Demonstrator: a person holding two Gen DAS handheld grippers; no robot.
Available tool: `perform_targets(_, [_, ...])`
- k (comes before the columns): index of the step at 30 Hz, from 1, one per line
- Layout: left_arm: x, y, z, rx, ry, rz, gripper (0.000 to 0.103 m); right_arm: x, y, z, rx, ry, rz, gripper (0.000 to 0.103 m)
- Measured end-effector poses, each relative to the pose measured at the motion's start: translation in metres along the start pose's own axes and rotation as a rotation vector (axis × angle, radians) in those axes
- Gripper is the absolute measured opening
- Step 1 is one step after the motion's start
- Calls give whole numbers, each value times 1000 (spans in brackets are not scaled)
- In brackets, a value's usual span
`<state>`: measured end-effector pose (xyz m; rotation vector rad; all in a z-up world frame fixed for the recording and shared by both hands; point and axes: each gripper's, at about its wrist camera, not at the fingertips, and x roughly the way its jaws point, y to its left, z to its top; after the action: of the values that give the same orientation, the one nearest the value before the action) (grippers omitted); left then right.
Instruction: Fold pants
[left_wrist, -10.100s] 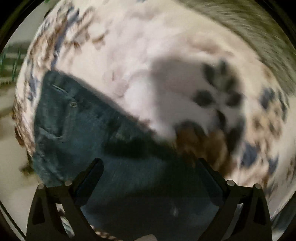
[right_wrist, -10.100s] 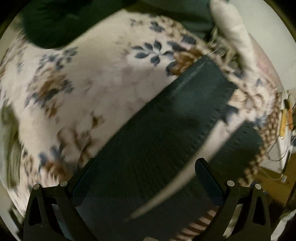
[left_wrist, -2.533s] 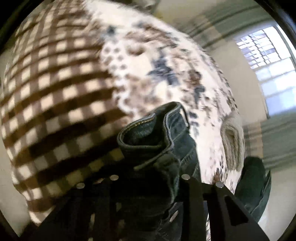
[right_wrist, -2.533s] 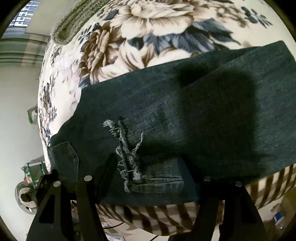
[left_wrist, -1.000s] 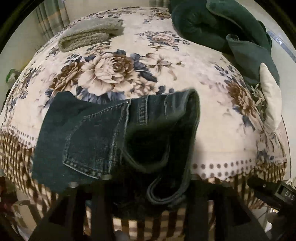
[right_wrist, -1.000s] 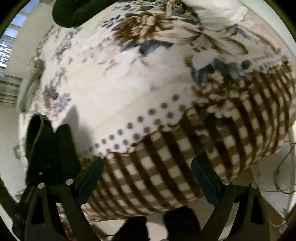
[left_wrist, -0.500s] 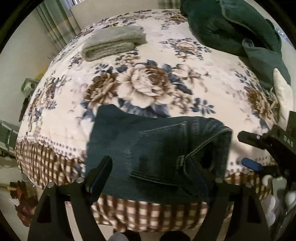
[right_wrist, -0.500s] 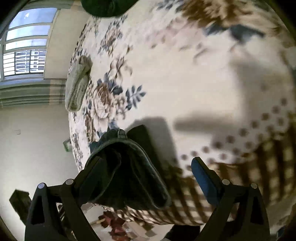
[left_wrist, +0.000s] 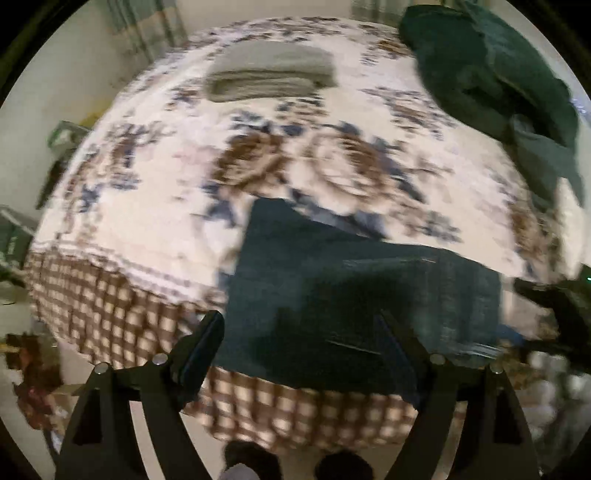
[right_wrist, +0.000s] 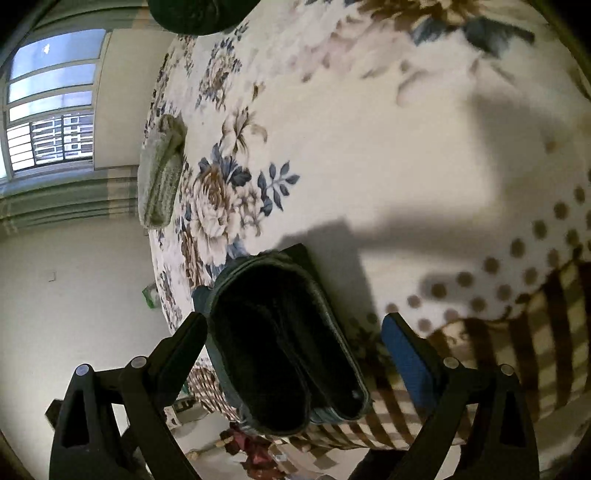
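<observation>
- Pants (left_wrist: 354, 306) lie folded in a dark denim stack at the near edge of the bed (left_wrist: 155, 192), just ahead of my left gripper (left_wrist: 301, 350) and partly over the checked hem.
- My left gripper is spread wide and grips nothing; the stack lies beyond its tips.
- My right gripper (right_wrist: 291, 350) is likewise wide apart and empty; the open layered end of the stack faces it, between the fingers (right_wrist: 406, 354), and I cannot tell if either touches.
- I judge the folding nearly done, so the step in hand is tidying. I would pinch the gaping layers low, press them flat, and slide the stack away from the bed edge.
- Containers: I see none near either tool; a grey towel (left_wrist: 269, 75) and a green heap (left_wrist: 491, 74) lie far ahead.
</observation>
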<state>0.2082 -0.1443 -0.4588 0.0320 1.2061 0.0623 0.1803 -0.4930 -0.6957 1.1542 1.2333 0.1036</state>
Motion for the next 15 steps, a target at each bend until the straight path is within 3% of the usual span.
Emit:
perform_targets(5, [39, 45, 18, -76, 45, 102, 82, -7, 21, 0, -68, -46, 61, 97])
perform_targets(7, [47, 58, 22, -102, 60, 102, 82, 5, 29, 0, -113, -21, 10, 98])
perform_targets(12, [51, 83, 16, -197, 106, 50, 82, 79, 0, -1, -89, 239, -177, 100])
perform_targets(13, [51, 84, 14, -201, 111, 50, 82, 82, -1, -3, -98, 240, -177, 94])
perform_targets(14, [51, 85, 12, -205, 115, 50, 82, 79, 3, -3, -124, 220, -159, 56])
perform_targets(15, [52, 88, 7, -212, 122, 49, 82, 73, 11, -4, -143, 200, -124, 39])
